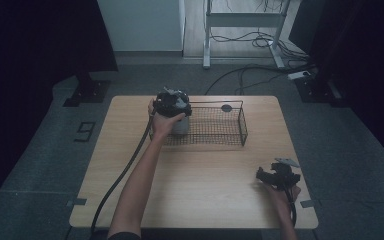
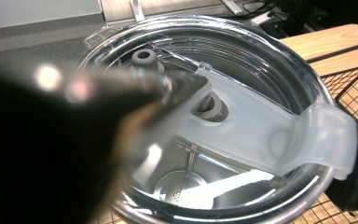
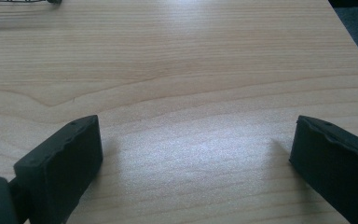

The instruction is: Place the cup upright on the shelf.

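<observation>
The left gripper (image 1: 172, 102) is at the left end of the wire basket (image 1: 240, 125), directly over a steel tumbler (image 1: 181, 125) that stands in the basket. In the left gripper view, the tumbler's clear lid (image 2: 261, 70) is seen from above and very close. One jaw lies across the lid as a dark, blurred shape, and the other jaw is at the outer right side of the rim, so the jaws are on the tumbler's rim and pinch it. This view also shows the grey plugs and the translucent flap (image 2: 279, 135) of the lid, which the high view is too far away to show.

The right gripper (image 1: 277, 176) rests low over the table (image 1: 205, 175) near its front right corner, well apart from the basket. In the right gripper view its jaws are spread wide, with bare wood between them, and they hold nothing.
</observation>
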